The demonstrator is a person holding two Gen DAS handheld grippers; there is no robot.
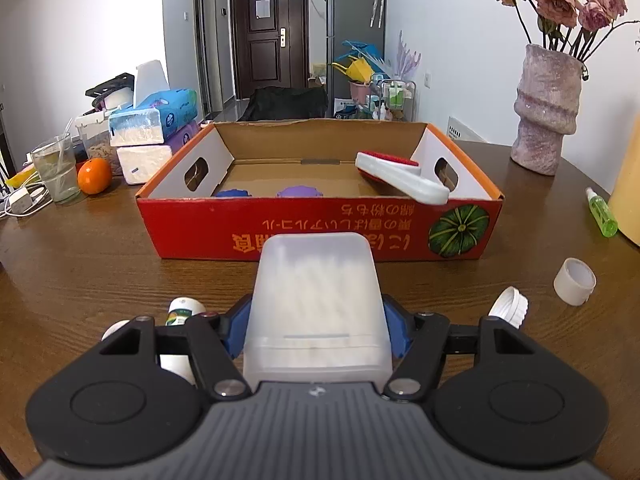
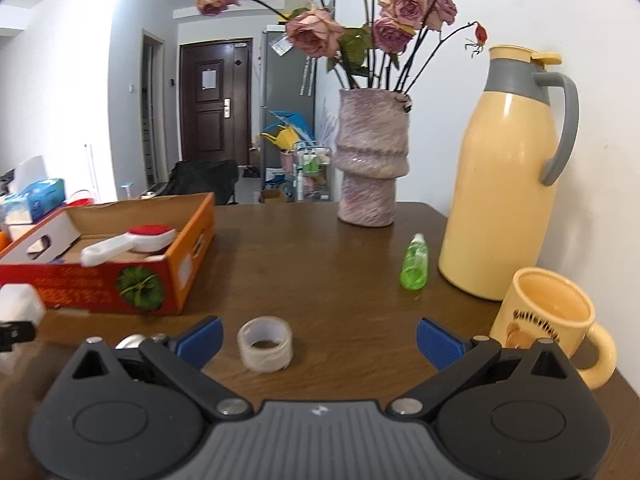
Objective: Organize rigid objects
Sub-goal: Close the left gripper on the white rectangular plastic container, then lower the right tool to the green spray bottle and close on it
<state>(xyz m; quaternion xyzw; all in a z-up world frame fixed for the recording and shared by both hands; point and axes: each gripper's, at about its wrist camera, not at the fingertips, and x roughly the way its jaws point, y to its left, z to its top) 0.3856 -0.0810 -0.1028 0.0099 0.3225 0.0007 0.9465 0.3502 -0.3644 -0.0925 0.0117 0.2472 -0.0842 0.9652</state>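
Note:
My left gripper (image 1: 318,330) is shut on a frosted white plastic box (image 1: 316,304) and holds it in front of the red cardboard box (image 1: 320,222). That box holds a white and red brush (image 1: 400,178), a blue lid (image 1: 232,193) and a purple lid (image 1: 300,191). My right gripper (image 2: 318,338) is open and empty above the table, with a white cup-shaped cap (image 2: 265,344) between its fingers, nearer the left one. The red box (image 2: 108,284) and brush (image 2: 128,242) show at the left of the right wrist view.
On the wooden table lie a white cap (image 1: 575,282), a ribbed white lid (image 1: 510,306), a small bottle (image 1: 182,312) and a green spray bottle (image 2: 415,262). A vase (image 2: 372,160), a yellow thermos (image 2: 508,176) and a mug (image 2: 548,322) stand at the right. Tissue packs (image 1: 156,120), an orange (image 1: 94,175) and a glass (image 1: 56,170) stand at the left.

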